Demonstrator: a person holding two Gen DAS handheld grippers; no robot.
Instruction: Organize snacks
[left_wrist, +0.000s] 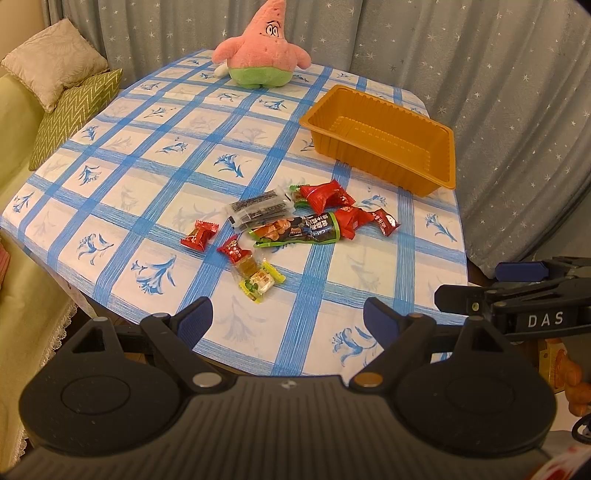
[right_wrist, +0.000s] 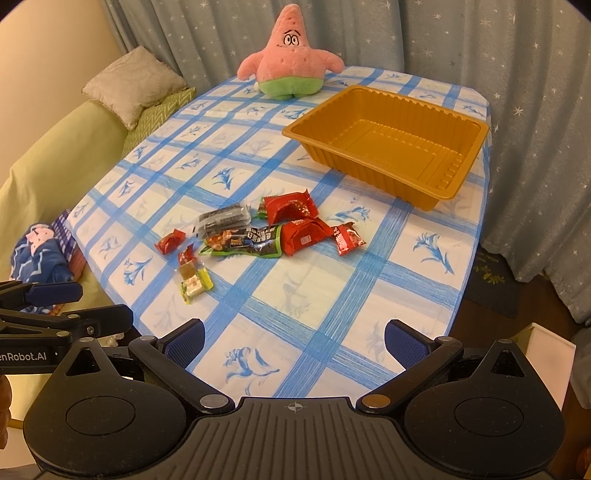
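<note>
Several wrapped snacks lie in a loose pile mid-table: red packets (left_wrist: 327, 195) (right_wrist: 290, 206), a long green and black bag (left_wrist: 297, 230) (right_wrist: 243, 242), a dark clear-wrapped bar (left_wrist: 256, 210) (right_wrist: 221, 218), small red candies (left_wrist: 199, 234) (right_wrist: 170, 240) and a yellow-green sweet (left_wrist: 260, 282) (right_wrist: 195, 284). An empty orange plastic tray (left_wrist: 384, 138) (right_wrist: 391, 144) stands behind them to the right. My left gripper (left_wrist: 288, 319) and right gripper (right_wrist: 294, 341) hover open over the table's near edge, short of the pile, with nothing between their fingers.
A pink star plush toy (left_wrist: 264, 48) (right_wrist: 290, 55) sits at the table's far edge. Curtains hang behind. A sofa with cushions (left_wrist: 55, 62) (right_wrist: 129, 85) lies to the left. The blue-checked tablecloth (left_wrist: 166, 147) (right_wrist: 332, 277) covers the table.
</note>
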